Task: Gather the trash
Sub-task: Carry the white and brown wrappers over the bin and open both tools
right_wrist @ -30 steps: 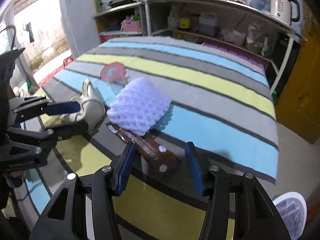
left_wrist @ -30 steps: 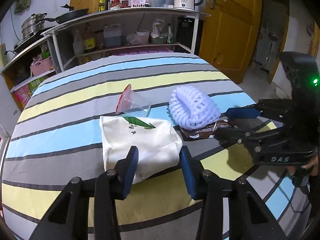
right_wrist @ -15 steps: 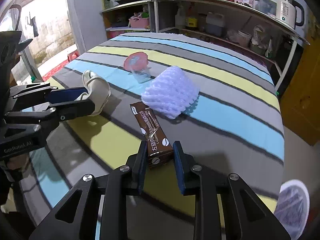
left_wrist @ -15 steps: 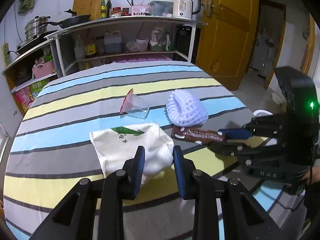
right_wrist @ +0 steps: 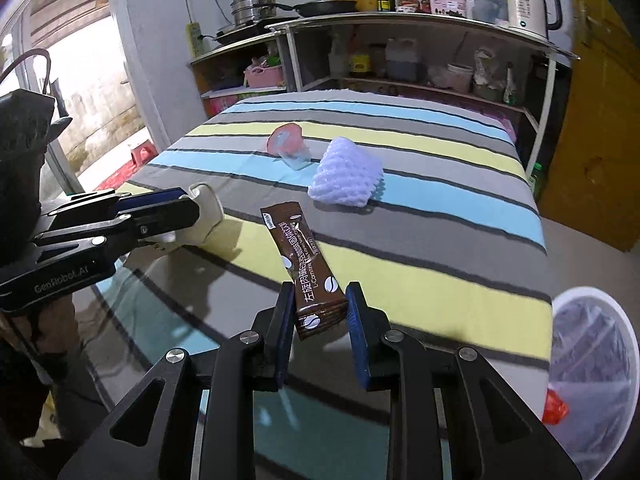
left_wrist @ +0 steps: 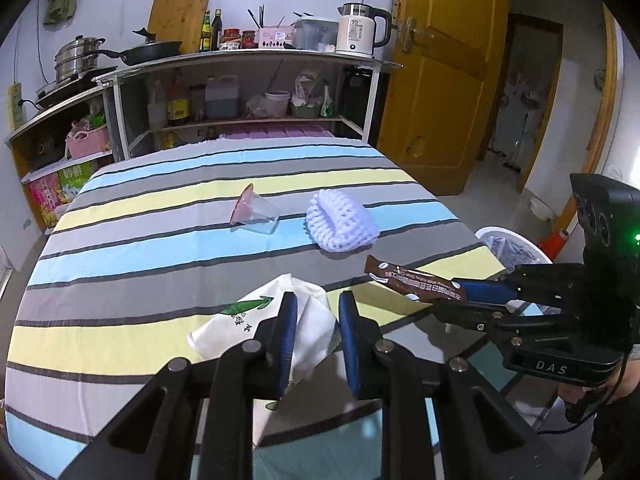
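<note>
The right tool (right_wrist: 316, 316) is clamped on the near end of a brown sachet (right_wrist: 305, 264), now lifted clear of the desk (right_wrist: 440, 216); a second ago it lay flat under open jaws. The left tool (left_wrist: 316, 320) has just been closing and is pinched on a white cloth bag (left_wrist: 256, 316), raised at its near edge. Both pieces are judged secured, with the white bin (right_wrist: 592, 360) to the near right. Both tools are angled down. Left on the desk further off: a clear cup (left_wrist: 256, 214) and a foam net (left_wrist: 342, 226).
</note>
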Available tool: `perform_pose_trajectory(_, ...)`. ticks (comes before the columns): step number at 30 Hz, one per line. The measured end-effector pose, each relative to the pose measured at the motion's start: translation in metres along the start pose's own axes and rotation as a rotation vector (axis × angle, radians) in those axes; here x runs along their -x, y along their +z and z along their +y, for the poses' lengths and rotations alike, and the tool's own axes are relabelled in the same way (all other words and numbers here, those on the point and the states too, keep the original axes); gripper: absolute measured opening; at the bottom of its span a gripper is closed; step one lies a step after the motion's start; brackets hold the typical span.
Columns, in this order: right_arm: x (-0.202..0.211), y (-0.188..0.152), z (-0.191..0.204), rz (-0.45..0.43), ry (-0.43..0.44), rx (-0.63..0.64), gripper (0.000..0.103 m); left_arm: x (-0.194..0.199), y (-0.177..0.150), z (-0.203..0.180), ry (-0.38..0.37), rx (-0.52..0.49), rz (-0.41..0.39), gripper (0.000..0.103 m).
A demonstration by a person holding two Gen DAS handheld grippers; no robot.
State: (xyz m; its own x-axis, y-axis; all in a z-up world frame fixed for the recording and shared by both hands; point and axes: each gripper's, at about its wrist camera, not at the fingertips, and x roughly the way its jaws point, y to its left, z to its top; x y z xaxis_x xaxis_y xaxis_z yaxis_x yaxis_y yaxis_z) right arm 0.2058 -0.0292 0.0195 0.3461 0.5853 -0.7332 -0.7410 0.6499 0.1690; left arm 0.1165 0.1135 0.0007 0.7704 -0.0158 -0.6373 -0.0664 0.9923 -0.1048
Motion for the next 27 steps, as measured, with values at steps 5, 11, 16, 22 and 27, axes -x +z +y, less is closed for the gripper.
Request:
perform_pose_trajectory(5, 0.013, -0.006, -0.003, -0.028, -0.012, -0.034, 0.026, 0.012, 0.004, -0.007, -0.011, -0.017, -0.027, 0.022)
perform_pose_trajectory(11, 0.034, -0.013, -0.014, -0.076, -0.047, -0.093, 0.026, 0.02, 0.007, -0.027, -0.039, -0.047, -0.049, 0.022)
perform_pose_trajectory(16, 0.055, -0.025, -0.026, -0.104, -0.091, -0.134, 0.026, 0.016, 0.01, -0.051, -0.084, -0.082, -0.05, 0.022)
perform_pose_trajectory(22, 0.079, -0.038, -0.039, -0.124, -0.144, -0.165, 0.026, 0.012, 0.016, -0.081, -0.146, -0.113, -0.054, 0.022)
perform_pose_trajectory(27, 0.098, -0.048, -0.053, -0.142, -0.191, -0.198, 0.026, 0.006, 0.022, -0.106, -0.203, -0.134, -0.049, 0.022)
